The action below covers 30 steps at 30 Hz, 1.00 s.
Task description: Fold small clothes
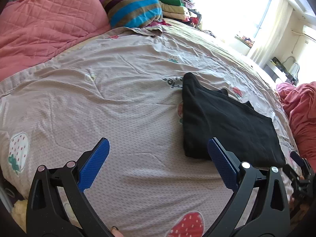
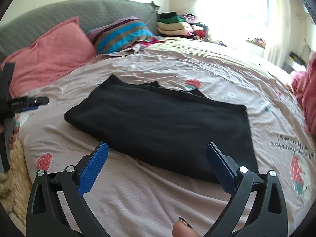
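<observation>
The right gripper (image 2: 157, 150) is held spread wide, empty, above the folded black cotton garment (image 2: 158, 122). The left gripper (image 1: 158, 146) is likewise released, beside it on the strawberry-printed bedsheet (image 1: 118, 98).

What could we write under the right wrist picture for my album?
Open right gripper hovering over a folded black garment on the strawberry-print bedspread.
</observation>
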Each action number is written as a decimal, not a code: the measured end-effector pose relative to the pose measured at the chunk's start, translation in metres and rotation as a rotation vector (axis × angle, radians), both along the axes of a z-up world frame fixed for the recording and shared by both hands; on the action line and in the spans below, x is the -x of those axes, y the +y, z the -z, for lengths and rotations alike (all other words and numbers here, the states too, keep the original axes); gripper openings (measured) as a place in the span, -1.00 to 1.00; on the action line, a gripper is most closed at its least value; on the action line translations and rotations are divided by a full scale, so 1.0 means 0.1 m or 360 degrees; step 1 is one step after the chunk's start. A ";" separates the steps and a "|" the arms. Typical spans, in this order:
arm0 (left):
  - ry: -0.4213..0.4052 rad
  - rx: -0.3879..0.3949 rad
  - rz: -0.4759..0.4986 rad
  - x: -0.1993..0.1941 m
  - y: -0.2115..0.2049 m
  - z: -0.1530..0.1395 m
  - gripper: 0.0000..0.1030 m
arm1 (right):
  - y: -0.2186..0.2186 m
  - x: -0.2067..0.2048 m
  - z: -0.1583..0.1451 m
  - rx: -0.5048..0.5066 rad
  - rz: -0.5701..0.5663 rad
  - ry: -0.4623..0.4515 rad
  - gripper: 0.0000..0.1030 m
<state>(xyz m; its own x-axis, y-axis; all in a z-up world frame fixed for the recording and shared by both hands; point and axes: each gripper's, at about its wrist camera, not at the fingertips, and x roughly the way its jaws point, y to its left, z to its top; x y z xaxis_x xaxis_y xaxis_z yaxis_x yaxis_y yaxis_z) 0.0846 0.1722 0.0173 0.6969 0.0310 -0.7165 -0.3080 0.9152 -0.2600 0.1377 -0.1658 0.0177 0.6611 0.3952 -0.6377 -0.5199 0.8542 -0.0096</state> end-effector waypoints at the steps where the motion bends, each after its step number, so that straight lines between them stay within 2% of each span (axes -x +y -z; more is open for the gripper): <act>1: 0.0000 0.0009 -0.0004 -0.01 0.03 0.00 0.81 | 0.07 0.01 0.00 0.0007 -0.0029 -0.0007 0.91; 17: 0.0095 -0.0028 0.0011 -0.38 0.22 0.11 0.81 | 1.30 0.07 0.26 0.0239 -0.0399 -0.0064 0.91; 30: 0.0155 -0.0032 0.0044 -0.81 0.26 0.25 0.81 | 1.86 -0.11 0.61 0.0532 -0.0451 -0.0155 0.91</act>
<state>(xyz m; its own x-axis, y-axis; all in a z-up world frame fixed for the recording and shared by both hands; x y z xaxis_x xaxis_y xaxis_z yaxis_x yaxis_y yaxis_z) 0.1659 0.1985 -0.0072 0.6246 0.0279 -0.7804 -0.3057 0.9283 -0.2115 0.1488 0.0200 -0.0435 0.6198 0.3522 -0.7013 -0.7159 0.6197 -0.3216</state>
